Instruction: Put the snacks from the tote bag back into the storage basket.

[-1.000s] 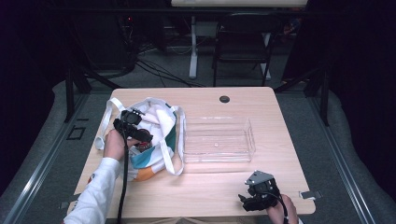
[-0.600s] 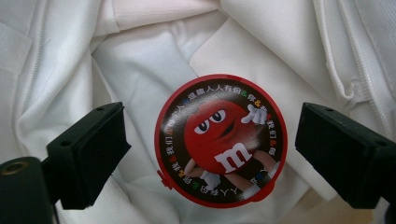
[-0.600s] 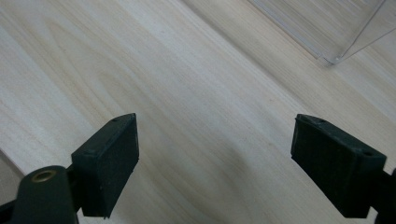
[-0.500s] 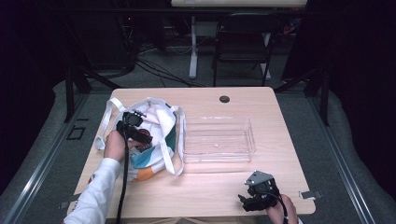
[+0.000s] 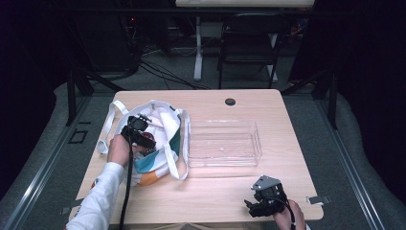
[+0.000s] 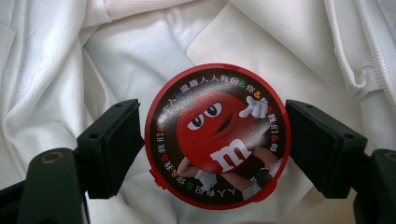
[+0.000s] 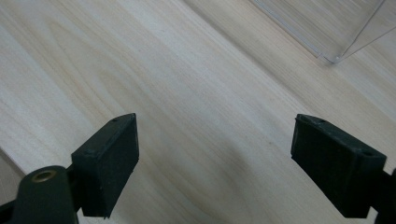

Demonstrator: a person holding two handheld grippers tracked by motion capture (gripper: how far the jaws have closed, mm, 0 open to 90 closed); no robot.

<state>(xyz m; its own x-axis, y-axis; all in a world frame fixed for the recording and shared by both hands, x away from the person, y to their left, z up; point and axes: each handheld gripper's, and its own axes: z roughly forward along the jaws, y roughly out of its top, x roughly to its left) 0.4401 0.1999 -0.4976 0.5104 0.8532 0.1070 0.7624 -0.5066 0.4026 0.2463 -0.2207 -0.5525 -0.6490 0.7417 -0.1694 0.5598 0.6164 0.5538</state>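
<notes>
While the left claw [image 6: 212,140] has just closed onto one round tin [image 6: 217,136], one right claw [image 7: 229,163] gapes empty.

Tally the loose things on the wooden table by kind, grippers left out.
White cloth tote bag with teal and orange print: 1
Round red candy tin with a cartoon lid: 1
Clear plastic rectangular bin: 1
Total: 3
</notes>
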